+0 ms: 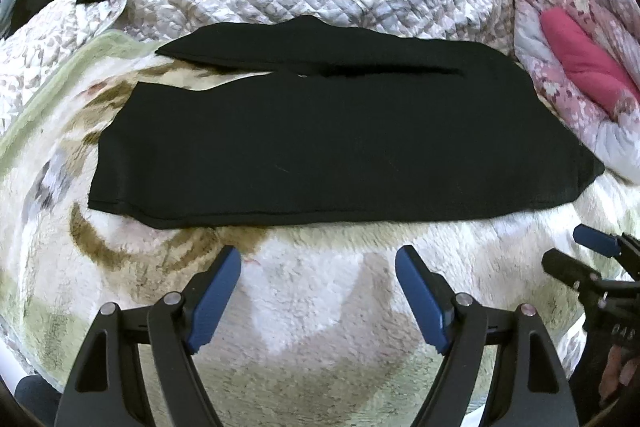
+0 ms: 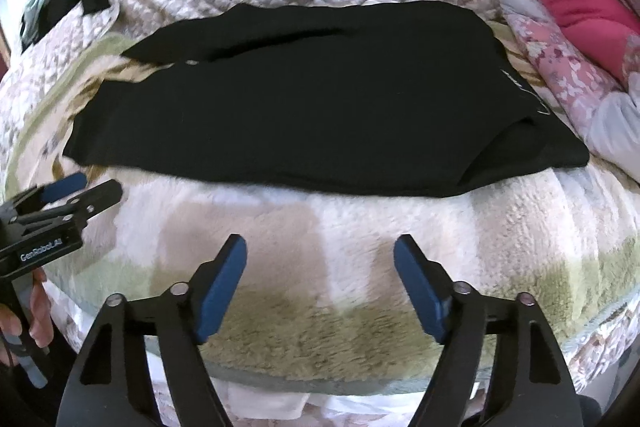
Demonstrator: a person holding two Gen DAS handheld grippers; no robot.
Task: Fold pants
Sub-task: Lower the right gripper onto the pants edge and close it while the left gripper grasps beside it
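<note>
Black pants lie flat on the fleece blanket, both grippers empty.

The fleece blanket [image 1: 320,307] is soft and lumpy, so a pinch could gather pile with cloth. The pants [image 1: 320,147] lie across its middle, legs slightly parted; layers may slip. Left gripper [image 1: 318,291] and right gripper [image 2: 320,283] hover released near the front edge.

The black pants [image 1: 320,131] are laid flat on a fleece blanket [image 1: 312,307]. The left gripper [image 1: 318,259] is held open above the blanket, near the pants' hem. The right gripper [image 1: 576,247] is seen at the right edge.
</note>
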